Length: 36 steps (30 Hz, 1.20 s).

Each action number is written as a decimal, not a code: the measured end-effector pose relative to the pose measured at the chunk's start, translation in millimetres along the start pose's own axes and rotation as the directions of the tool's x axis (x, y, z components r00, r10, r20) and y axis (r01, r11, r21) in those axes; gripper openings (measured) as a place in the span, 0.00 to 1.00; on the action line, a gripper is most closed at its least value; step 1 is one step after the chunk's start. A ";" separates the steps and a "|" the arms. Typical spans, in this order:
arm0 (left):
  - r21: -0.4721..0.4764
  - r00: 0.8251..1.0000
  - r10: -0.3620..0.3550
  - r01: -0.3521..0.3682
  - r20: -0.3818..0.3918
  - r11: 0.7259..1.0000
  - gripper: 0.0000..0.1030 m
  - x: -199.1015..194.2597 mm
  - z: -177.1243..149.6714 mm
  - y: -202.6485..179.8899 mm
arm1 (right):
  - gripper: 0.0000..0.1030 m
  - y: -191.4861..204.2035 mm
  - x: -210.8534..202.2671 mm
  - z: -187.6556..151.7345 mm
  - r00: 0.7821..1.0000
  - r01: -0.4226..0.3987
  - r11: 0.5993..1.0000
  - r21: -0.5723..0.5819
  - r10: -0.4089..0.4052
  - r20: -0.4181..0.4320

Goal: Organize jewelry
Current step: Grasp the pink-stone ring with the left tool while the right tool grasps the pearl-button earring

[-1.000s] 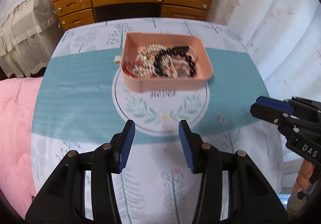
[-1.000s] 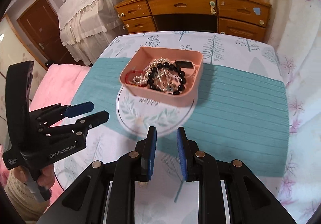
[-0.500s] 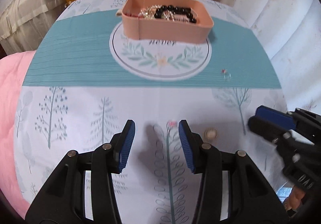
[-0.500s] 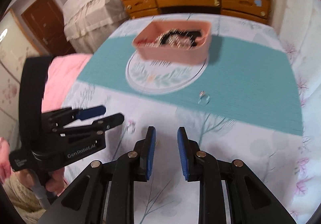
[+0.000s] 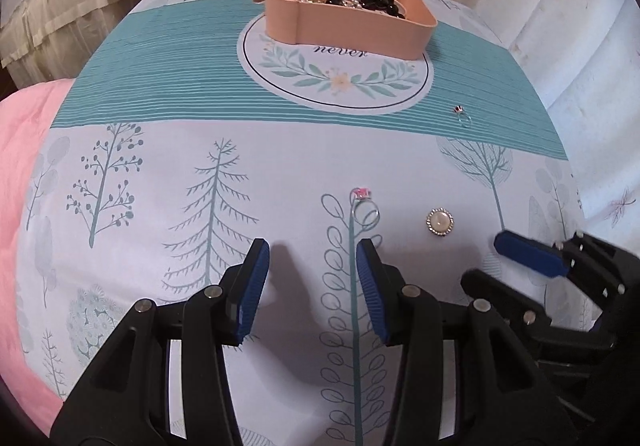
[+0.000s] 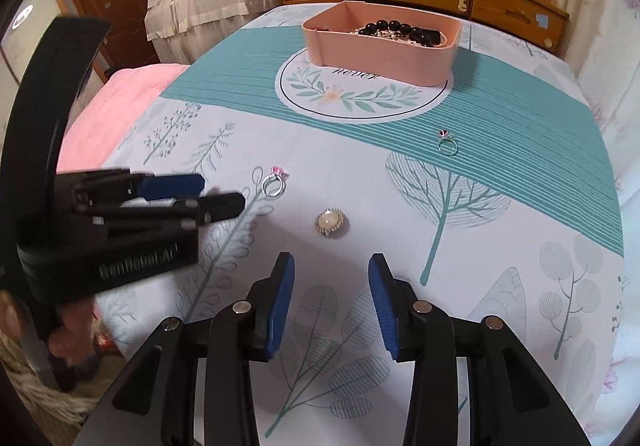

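My right gripper (image 6: pixel 330 302) is released, jaws spread, with the pearl brooch (image 6: pixel 330 222) lying flat just beyond and between them, so this hand is the nearer one for it. My left gripper (image 5: pixel 312 286) is also released; the pink-stone ring (image 5: pixel 364 206) lies just ahead of its right finger. A second ring (image 6: pixel 447 142) sits farther right, and the pink tray (image 6: pixel 384 54) of beads stands at the far side. Nothing blocks the way.

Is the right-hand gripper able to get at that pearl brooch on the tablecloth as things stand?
Probably yes. The right gripper is open, and the pearl brooch lies just ahead of its fingers on bare tablecloth. The left gripper sits off to the side, nearer the pink-stone ring.
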<state>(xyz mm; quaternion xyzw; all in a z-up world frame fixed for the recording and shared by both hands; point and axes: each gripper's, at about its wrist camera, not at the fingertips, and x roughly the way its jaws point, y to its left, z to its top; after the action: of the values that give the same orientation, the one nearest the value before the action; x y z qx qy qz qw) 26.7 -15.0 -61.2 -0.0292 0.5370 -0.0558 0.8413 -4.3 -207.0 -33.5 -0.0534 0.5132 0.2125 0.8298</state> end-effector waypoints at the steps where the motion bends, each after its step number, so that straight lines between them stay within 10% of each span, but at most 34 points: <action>1: -0.004 1.000 -0.001 0.001 0.005 1.000 0.41 0.4 0.3 0.8 | 0.38 0.4 0.7 -2.4 1.000 0.003 1.000 -0.003 -0.003 0.004; 24: -0.051 0.998 -0.044 0.046 0.034 0.998 0.41 9.7 7.8 16.2 | 0.36 12.6 32.6 14.8 0.995 0.067 0.995 -0.080 -0.060 0.076; 28: -0.068 0.997 -0.070 0.073 0.036 0.995 0.41 10.3 9.8 18.5 | 0.19 17.1 36.8 16.3 0.987 0.128 0.985 -0.117 -0.116 0.108; 36: -0.089 0.987 -0.156 0.158 0.025 0.983 0.41 11.4 13.8 14.1 | 0.18 4.7 35.1 15.3 0.987 0.111 0.992 -0.062 -0.103 0.124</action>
<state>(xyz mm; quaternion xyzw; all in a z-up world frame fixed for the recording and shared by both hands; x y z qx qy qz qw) 44.8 -2.5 -67.2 -0.1099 0.5272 -0.0973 0.8369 19.9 -187.6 -56.3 -0.0963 0.4512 0.1878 0.8671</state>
